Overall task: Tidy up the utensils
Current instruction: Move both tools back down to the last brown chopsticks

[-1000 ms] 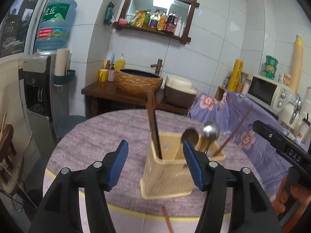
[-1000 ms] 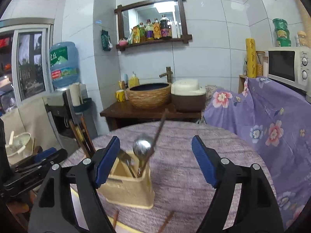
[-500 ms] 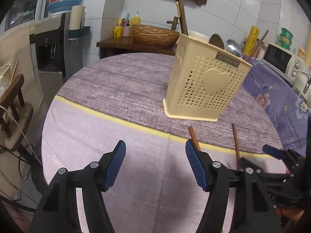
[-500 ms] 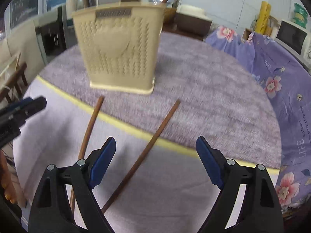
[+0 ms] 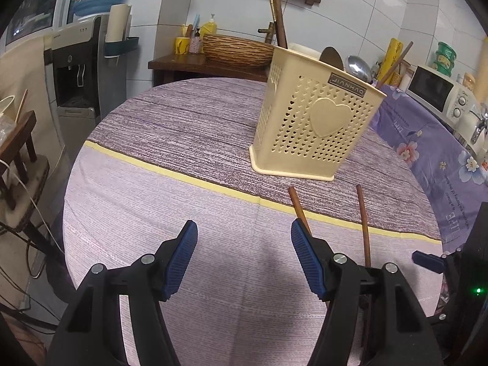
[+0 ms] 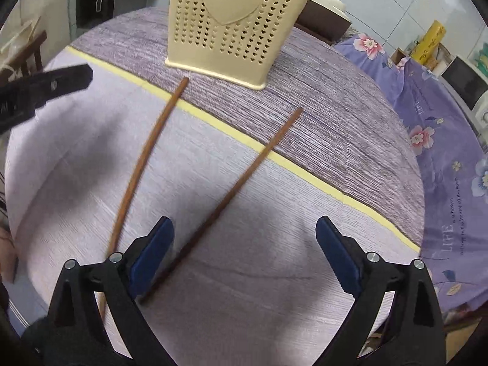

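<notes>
Two chopsticks lie on the bench's near edge, long axes pointing at the holder (image 6: 231, 24). Right gripper (image 6: 244, 253), jaws just widened and empty, straddles the right chopstick (image 6: 244, 177). Left gripper (image 5: 241, 259), released, sits beside the left chopstick (image 6: 143, 164).

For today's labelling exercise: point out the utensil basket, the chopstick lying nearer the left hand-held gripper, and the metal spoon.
utensil basket (image 5: 328, 120): left wrist view, on the raised heart of its front wall.
left chopstick (image 6: 143, 155): right wrist view, on the middle of its shaft.
metal spoon (image 5: 358, 67): left wrist view, on the bowl above the rim.
</notes>
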`<state>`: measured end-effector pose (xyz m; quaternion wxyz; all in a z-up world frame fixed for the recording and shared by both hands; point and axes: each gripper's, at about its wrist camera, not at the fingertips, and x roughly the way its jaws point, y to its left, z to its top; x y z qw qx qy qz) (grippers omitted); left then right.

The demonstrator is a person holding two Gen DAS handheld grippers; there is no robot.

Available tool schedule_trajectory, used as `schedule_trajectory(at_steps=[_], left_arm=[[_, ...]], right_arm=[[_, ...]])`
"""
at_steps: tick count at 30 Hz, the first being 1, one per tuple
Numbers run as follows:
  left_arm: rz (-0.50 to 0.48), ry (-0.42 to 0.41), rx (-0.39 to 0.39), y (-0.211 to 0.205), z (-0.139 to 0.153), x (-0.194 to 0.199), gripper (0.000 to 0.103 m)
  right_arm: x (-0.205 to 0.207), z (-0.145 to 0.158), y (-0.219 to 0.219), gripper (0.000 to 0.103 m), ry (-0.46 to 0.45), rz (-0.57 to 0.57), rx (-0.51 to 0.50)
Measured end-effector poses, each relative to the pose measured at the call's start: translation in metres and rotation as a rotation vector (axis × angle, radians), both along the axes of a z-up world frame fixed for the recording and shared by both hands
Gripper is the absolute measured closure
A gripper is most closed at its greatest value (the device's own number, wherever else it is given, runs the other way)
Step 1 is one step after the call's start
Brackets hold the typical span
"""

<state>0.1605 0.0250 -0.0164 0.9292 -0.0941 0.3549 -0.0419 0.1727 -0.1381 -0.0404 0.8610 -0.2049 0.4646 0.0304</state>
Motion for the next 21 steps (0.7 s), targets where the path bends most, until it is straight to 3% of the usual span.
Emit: schedule_trajectory(at_steps=[4, 8, 12, 21], left_arm=[[-0.007, 0.009, -0.004, 0.0, -0.001, -0.003, 0.04], [-0.033, 0.032, -0.015, -0.004, -0.005, -0.001, 0.04], [-0.081, 0.063, -0.011, -0.017, -0.01, 0.0, 0.042], [-0.183, 0.144, -0.006, -0.059, -0.024, 0.029, 0.058]], right_arm=[[-0.006, 0.001, -0.024, 0.01, 0.019, -0.03, -0.048], [-0.006, 0.0, -0.047, 0.01, 0.028, -0.035, 0.046], [-0.007, 0.0, -0.058, 0.01, -0.012, -0.075, 0.064], [0.004, 0.021, -0.088, 0.01, -0.126, -0.131, 0.364]])
